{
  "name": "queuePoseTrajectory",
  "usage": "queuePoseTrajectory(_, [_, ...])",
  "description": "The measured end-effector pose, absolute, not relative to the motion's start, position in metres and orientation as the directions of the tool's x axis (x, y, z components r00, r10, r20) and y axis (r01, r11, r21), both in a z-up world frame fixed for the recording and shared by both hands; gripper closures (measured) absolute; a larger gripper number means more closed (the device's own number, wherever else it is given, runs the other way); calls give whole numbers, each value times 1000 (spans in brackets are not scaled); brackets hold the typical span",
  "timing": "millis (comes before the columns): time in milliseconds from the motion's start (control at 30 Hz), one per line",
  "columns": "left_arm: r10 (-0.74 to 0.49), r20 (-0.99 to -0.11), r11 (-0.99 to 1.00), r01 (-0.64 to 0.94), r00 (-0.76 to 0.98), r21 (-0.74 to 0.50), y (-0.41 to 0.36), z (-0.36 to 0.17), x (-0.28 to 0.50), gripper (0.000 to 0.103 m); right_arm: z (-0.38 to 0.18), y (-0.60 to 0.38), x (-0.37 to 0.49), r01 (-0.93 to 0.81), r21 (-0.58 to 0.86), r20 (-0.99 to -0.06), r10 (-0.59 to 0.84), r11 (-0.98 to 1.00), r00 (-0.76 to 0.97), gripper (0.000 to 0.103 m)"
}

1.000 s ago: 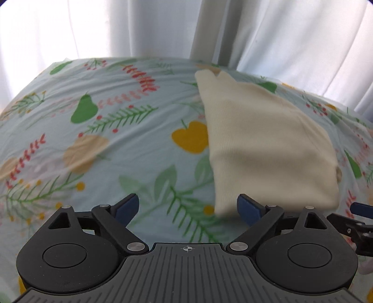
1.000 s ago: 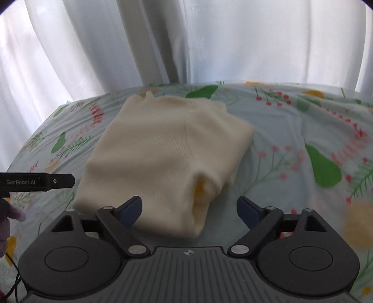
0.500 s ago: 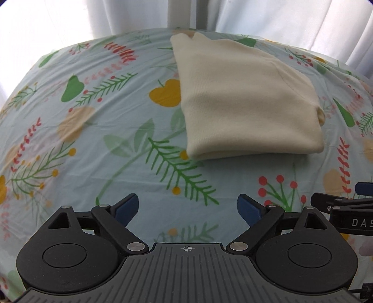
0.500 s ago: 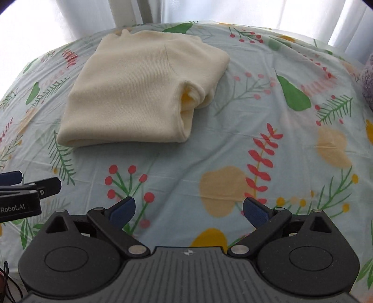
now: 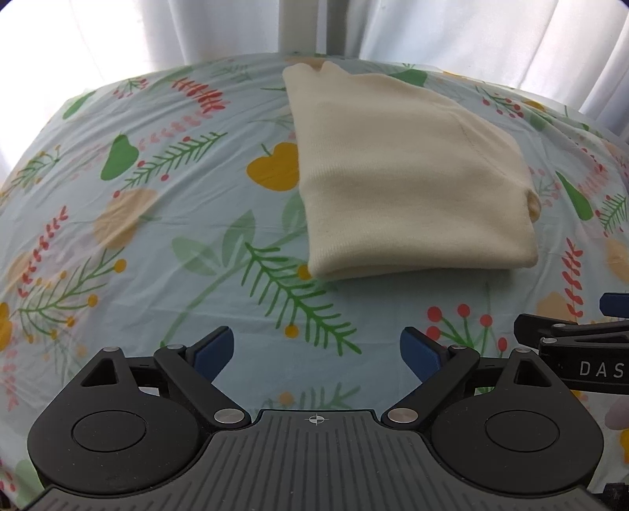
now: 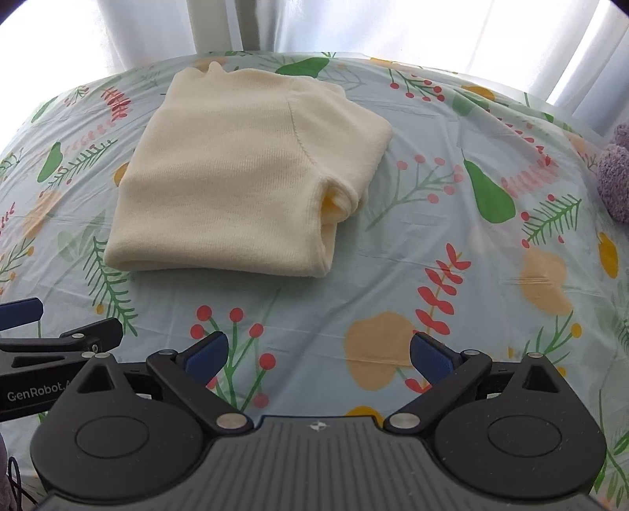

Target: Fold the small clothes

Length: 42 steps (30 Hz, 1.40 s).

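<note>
A cream knit garment [image 5: 405, 181] lies folded into a compact stack on the floral tablecloth [image 5: 157, 236], toward the far side. The right wrist view shows the same garment [image 6: 251, 177] with a tucked sleeve opening on its right side. My left gripper [image 5: 316, 350] hovers over bare cloth in front of the garment, jaws wide apart and empty. My right gripper [image 6: 318, 353] is likewise open with nothing between its blue pads, short of the garment's near edge. Each gripper shows at the edge of the other's view.
White curtains [image 6: 354, 27] hang behind the table's far edge. A purple fuzzy item [image 6: 615, 173] rests at the right edge of the cloth. Patterned cloth stretches between the garment and both grippers.
Both grippers have drawn back from the garment's near edge, which they were touching a second ago. The garment now lies farther ahead, and neither gripper holds anything.
</note>
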<state>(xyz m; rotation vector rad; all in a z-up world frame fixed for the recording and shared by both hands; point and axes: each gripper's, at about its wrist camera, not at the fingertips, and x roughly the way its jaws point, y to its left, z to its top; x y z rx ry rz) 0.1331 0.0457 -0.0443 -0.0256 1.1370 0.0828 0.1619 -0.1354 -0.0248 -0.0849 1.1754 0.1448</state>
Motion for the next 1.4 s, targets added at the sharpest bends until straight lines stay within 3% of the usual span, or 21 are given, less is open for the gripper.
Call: queuePoseTrajectory(1400, [33,-909,997,-72,415,3,49,-45,135,8,-21,-135,163,-129,11,-914,62,992,401,4])
